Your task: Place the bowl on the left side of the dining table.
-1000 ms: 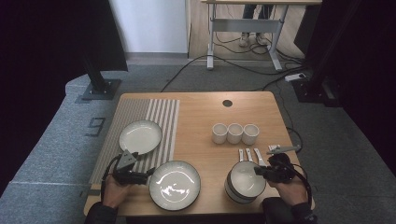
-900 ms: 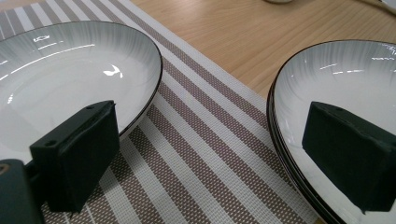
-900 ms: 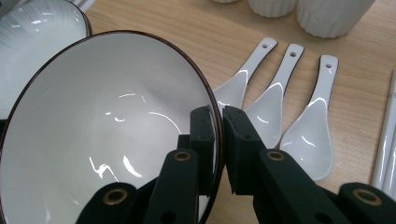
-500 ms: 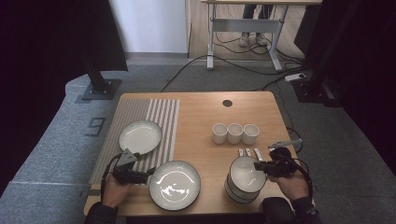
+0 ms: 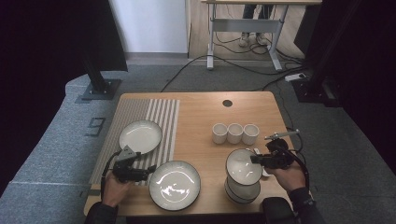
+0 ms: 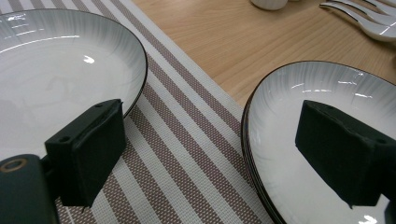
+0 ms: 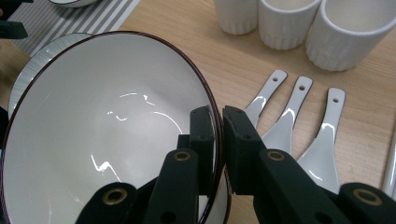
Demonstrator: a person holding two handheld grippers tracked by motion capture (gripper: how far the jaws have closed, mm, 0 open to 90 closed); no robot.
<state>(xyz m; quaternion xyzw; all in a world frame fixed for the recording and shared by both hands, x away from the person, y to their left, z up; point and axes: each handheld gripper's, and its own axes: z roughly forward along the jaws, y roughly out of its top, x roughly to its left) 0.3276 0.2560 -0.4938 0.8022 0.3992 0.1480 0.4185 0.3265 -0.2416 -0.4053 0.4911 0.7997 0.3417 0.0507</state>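
The right tool (image 5: 254, 159) has its two black jaws pinched onto the rim of a white bowl (image 5: 243, 167), one jaw inside the wall and one outside, as the right gripper view shows closely. That bowl (image 7: 107, 126) is tilted and sits at the top of a stack of bowls (image 5: 240, 190) near the front right of the wooden table (image 5: 201, 116). Just beside the stack, toward the right, three white spoons (image 7: 299, 126) lie side by side on the wood, and beyond them three white cups (image 5: 235, 133) stand in a row, touching or nearly so. The left tool (image 5: 150, 169) is held wide open and grips nothing; in the left gripper view its jaws hang over a striped placemat (image 6: 187, 154), one above the edge of a far plate (image 6: 60, 74) and the other above a near plate (image 6: 299, 107). In the high view the near plate (image 5: 174, 185) rests partly on the placemat (image 5: 159, 116) and partly on bare wood, close to the table's front edge.
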